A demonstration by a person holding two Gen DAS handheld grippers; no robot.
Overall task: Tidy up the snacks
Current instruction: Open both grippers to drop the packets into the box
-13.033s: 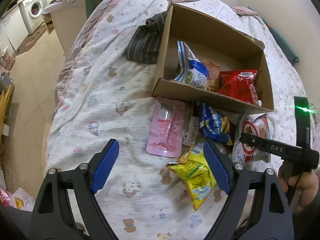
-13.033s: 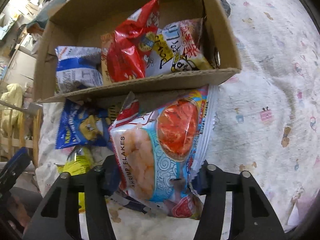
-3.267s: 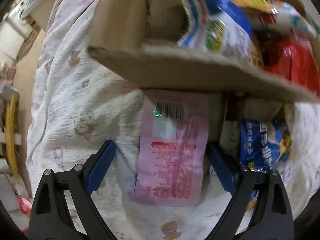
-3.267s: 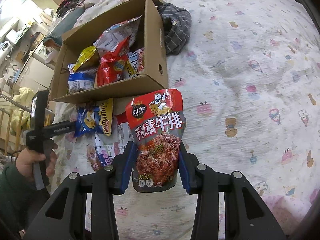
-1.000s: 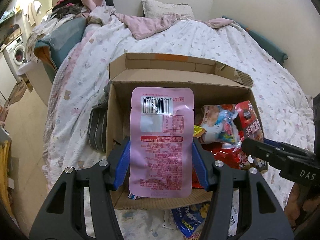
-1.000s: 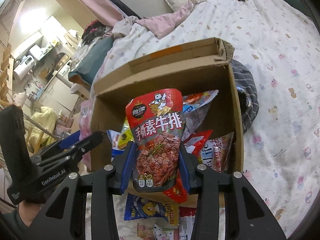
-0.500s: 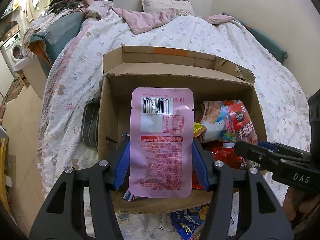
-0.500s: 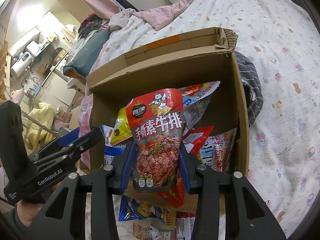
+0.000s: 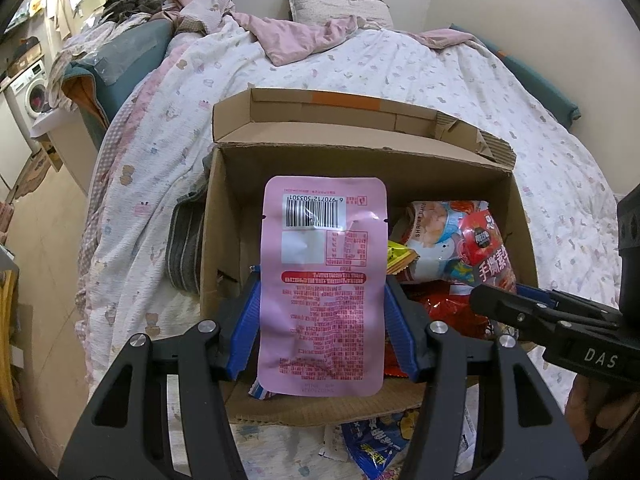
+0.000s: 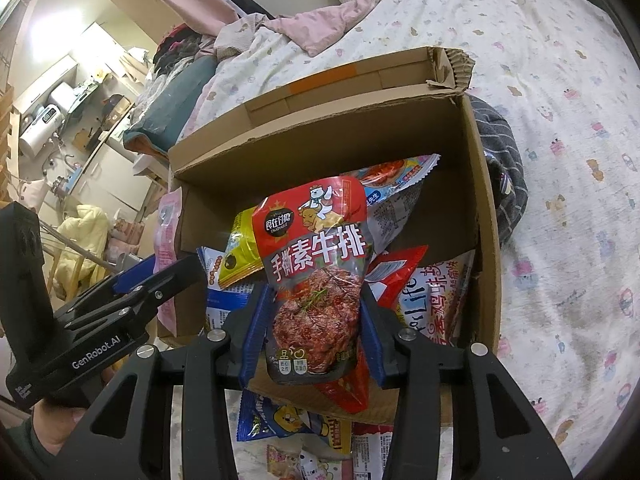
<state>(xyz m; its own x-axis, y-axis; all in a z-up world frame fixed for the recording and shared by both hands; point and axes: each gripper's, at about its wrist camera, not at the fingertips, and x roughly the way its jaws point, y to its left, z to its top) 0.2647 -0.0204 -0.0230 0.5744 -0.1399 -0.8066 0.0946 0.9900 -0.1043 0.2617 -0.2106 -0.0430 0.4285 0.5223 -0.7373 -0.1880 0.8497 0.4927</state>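
Both grippers are hovering over the cardboard box (image 9: 520,216), the left gripper (image 9: 322,320) pinching a pink pouch (image 9: 322,280) between its jaws, the right gripper (image 10: 310,332), its jaws just easing apart, holding a red pouch (image 10: 316,280) between them; next, each pouch needs releasing into the box beneath the jaws.

Black gripper frames, blue fingers (image 9: 244,316), silver screws, "GenRobot.AI" and "DAS" markings.

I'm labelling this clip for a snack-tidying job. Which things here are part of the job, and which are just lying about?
Part of the job:
- pink pouch in the left gripper
- red pouch in the right gripper
- cardboard box
- blue snack bag outside the box

Just lying about:
- striped cloth
- pink blanket
- pillow
- washing machine
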